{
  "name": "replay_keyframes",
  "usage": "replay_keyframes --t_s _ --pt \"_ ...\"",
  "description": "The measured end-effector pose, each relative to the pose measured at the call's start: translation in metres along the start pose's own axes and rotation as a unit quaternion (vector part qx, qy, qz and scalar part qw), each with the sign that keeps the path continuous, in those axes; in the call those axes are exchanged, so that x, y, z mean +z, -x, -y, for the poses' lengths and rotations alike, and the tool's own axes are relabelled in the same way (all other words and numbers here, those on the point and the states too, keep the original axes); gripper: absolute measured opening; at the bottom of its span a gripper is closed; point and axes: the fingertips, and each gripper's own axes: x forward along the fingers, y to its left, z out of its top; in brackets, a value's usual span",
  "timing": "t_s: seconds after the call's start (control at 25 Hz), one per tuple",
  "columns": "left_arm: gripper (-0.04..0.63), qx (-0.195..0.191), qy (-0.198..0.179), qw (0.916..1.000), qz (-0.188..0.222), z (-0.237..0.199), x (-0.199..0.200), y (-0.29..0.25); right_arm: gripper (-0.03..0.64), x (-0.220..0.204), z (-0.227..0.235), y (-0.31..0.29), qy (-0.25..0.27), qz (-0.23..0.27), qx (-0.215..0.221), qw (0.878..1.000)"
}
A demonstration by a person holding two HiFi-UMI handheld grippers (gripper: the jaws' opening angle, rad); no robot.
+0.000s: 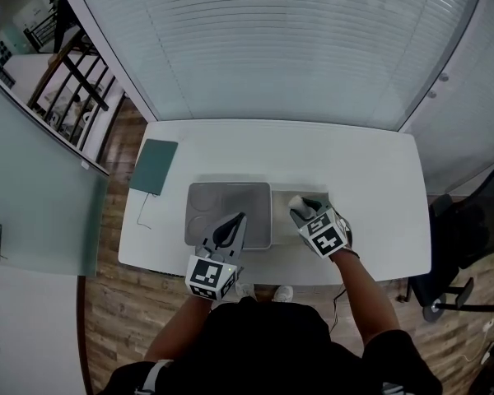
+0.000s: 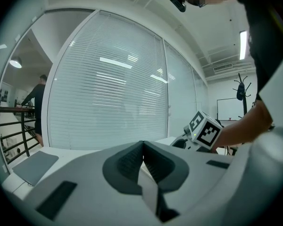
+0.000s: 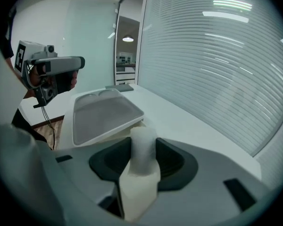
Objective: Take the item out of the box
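Observation:
A grey-lidded white box [image 1: 229, 212] sits mid-table. In the right gripper view its lid [image 3: 101, 113] lies tilted over the white base. My right gripper [image 1: 303, 205] is just right of the box, above the table, shut on a white frosted cylinder-shaped item [image 3: 142, 150]. The item stands up between the dark pads [image 3: 172, 160]. My left gripper [image 1: 237, 219] hovers over the box's front part. Its jaws [image 2: 142, 147] are shut with nothing seen between them. In the right gripper view the left gripper [image 3: 79, 63] is raised in the air beside the box.
A dark green notebook [image 1: 153, 166] lies at the table's far left corner. The white table [image 1: 370, 179] ends at a window wall with blinds [image 1: 280, 48]. A black office chair [image 1: 465, 249] stands to the right of the table. A person [image 2: 37, 105] stands far off by a railing.

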Motion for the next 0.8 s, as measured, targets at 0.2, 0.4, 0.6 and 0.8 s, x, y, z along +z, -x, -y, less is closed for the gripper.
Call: replay_keyframes --t_s 0.2,0.4,0.6,0.8 --pt "0.011 -0.003 -0.003 1.0 0.003 0.002 0.004 -0.002 0.167 0.031 0.006 0.031 -0.028 0.085 -0.025 0.996" --pt "0.011 -0.001 -0.001 1.0 0.005 0.001 0.008 -0.004 0.167 0.067 0.005 0.065 -0.049 0.178 -0.039 0.982" --pt "0.011 -0.004 -0.002 0.9998 0.02 0.001 0.021 -0.01 0.167 0.097 -0.001 0.103 -0.085 0.277 -0.056 0.956" --pt "0.011 -0.008 -0.017 0.9996 0.021 0.005 0.023 -0.009 0.169 0.122 -0.001 0.142 -0.07 0.356 -0.094 0.927"
